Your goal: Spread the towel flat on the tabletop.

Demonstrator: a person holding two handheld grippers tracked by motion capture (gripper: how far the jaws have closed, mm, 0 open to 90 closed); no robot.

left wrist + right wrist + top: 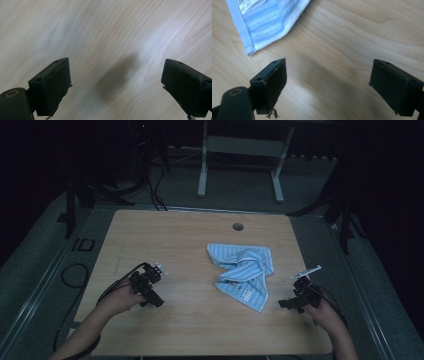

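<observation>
The blue towel (pixel 243 272) lies just left of the right claw (pixel 295 304).

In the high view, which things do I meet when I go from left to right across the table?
Left gripper → blue striped towel → right gripper. All sit over the wooden table; both grippers are open and hold nothing.
</observation>
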